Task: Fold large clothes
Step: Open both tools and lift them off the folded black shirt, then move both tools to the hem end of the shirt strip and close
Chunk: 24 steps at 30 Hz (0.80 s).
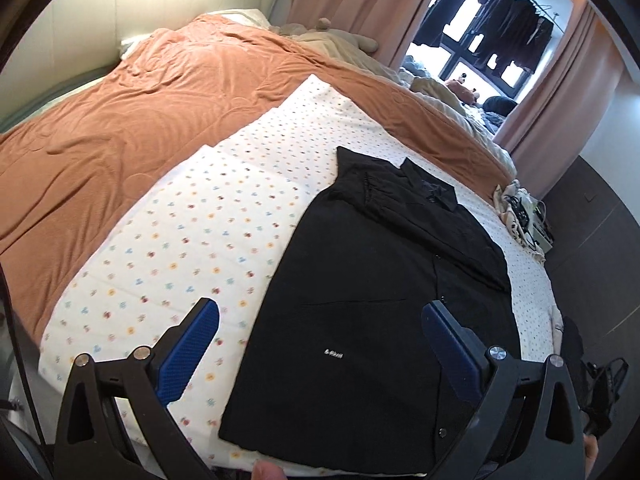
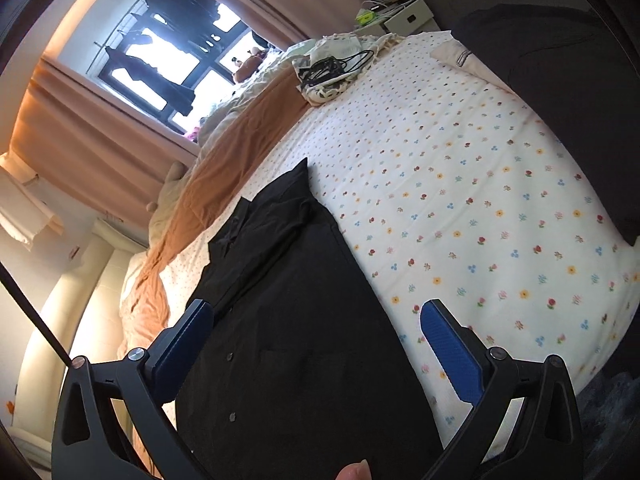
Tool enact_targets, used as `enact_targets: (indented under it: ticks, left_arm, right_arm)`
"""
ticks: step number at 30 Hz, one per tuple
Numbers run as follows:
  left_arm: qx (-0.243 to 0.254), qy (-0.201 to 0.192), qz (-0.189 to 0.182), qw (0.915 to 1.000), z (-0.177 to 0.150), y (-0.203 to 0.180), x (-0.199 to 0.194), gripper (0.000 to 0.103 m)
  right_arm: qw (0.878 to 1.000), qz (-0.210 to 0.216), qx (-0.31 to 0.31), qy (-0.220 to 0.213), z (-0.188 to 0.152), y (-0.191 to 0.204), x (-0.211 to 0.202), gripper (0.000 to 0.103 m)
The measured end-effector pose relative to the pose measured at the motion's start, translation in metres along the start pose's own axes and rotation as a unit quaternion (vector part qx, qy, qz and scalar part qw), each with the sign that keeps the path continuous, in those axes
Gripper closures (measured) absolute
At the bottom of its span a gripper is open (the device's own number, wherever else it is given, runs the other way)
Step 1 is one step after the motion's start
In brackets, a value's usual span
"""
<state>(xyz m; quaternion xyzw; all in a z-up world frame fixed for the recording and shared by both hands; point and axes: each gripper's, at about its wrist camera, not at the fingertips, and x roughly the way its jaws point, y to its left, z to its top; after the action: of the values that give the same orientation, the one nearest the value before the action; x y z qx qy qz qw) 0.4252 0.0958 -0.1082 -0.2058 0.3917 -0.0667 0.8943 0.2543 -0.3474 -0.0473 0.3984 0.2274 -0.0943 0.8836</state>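
Only the left claw (image 1: 320, 316) (agape, like the right (image 2: 316, 316)) shows the shirt's (image 1: 360, 300) logo.

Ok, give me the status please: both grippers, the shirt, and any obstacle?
Left gripper open, empty. Right gripper open, empty. Black shirt flat on floral sheet, sides folded in. Nothing in the way.

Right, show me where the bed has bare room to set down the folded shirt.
Free: the floral sheet between the black shirt and the orange blanket, and the wide floral stretch on the shirt's other side. Crowded: the far corner, where the tangle of cables lies on patterned cloth.
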Motion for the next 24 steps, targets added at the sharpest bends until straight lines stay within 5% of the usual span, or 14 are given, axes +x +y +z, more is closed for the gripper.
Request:
enact_targets:
  ticks: [11, 24]
  left_arm:
    - [0.021, -0.012, -0.008, 0.9997, -0.033, 0.025, -0.022, 0.0]
    - [0.055, 0.025, -0.028, 0.9978, -0.072, 0.054, -0.02, 0.0]
  right_arm:
    - [0.991, -0.044, -0.129, -0.008, -0.019, -0.014, -0.062, 0.0]
    - [0.986, 0.006, -0.119, 0.117, -0.066, -0.047, -0.059, 0.0]
